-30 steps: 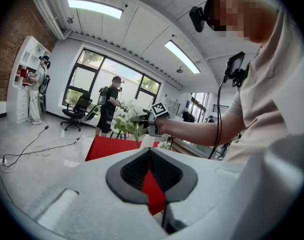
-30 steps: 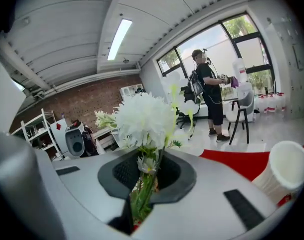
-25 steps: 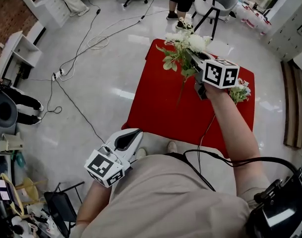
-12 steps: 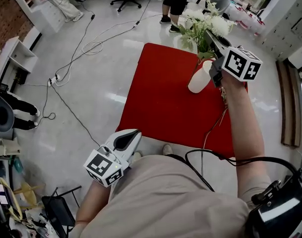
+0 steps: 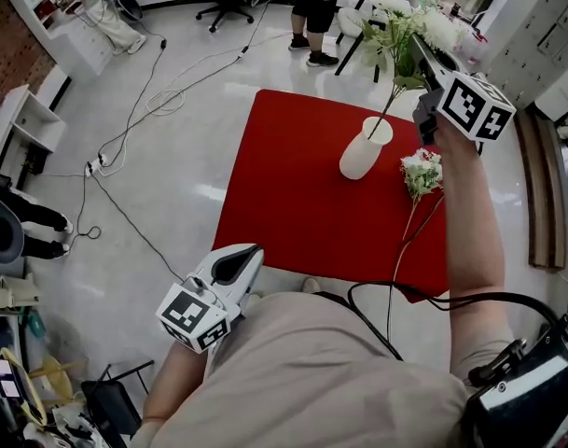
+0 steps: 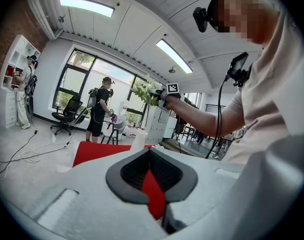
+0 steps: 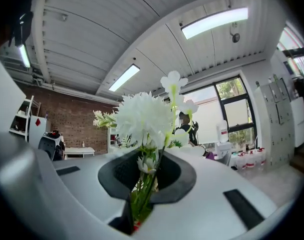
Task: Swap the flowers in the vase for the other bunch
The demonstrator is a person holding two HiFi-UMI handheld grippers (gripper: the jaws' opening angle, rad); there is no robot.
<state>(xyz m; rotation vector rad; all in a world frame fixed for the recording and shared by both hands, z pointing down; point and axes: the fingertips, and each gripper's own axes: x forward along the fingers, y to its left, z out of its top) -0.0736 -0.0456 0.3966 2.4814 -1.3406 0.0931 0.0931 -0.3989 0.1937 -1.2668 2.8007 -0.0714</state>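
Hard-to-see stuff first. We can't tell whether the lower stem end of the white flower bunch (image 5: 400, 35) is inside the mouth of the vase (image 5: 361, 157) or just over it, since the thin stem runs right down to the rim in the head view. The near edge of the red table (image 5: 293, 185) is cut off by the person's torso. The second bunch (image 5: 422, 171) has a long skinny stem that runs close to a dark cable (image 5: 423, 220) beside the right forearm, so it's tricky to follow. In the left gripper view the vase is mostly hidden behind the tool's own body.

The vase is plain white and smooth, a bit wider at the bottom than at the opening. It stands upright on the far right part of the table. The table top is a flat, matte red rectangle.

The right tool (image 7: 148, 176) is pinching the green stems of the white flower bunch. It holds them up beyond the vase, with fluffy white blooms and green leaves fanning out past the pads. The second bunch has small white blooms with bits of pink. It lies flat on the table just right of the vase, not touching it.

The left tool (image 6: 152, 176) sits low by the person's left side, well away from the flowers. Its dark pads are pressed nearly together with nothing between them, only a sliver of red showing through.
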